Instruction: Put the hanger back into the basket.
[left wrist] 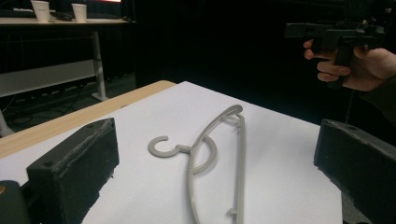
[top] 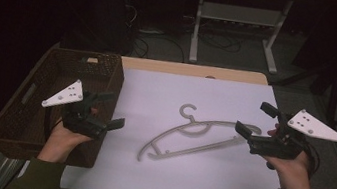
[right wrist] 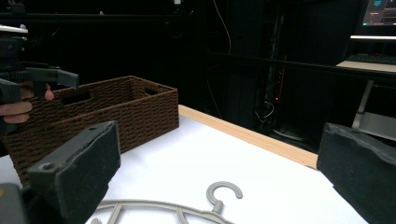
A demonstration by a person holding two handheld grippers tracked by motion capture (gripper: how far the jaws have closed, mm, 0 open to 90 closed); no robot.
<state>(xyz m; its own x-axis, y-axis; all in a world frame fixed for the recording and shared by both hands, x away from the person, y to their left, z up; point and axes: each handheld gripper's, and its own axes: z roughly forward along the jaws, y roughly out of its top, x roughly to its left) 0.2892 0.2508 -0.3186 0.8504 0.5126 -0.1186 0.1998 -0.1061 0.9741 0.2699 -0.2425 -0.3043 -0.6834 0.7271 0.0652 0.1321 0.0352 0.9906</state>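
Hanger lies flat on the white sheet, mid-table, between my two grippers and touching neither. My left gripper hovers over the near right corner of the basket, jaws wide apart, nothing between them; the hanger is off to its right, well apart. My right gripper hangs at the sheet's right edge, jaws likewise spread and empty, its lower jaw just beside the hanger's right arm end.

From the left gripper view the hanger sits centred between my black jaws, hook toward the left, arms running away toward my other hand. From the right gripper view its hook shows low between the jaws.

Hanger: pale grey plastic, smooth, thin curved arms, open round hook, inner arc under the neck. Basket: dark brown woven wicker, rectangular, slot handles in the walls. Jaw pads matte black, blocky, slightly rough. Table edge light wood.
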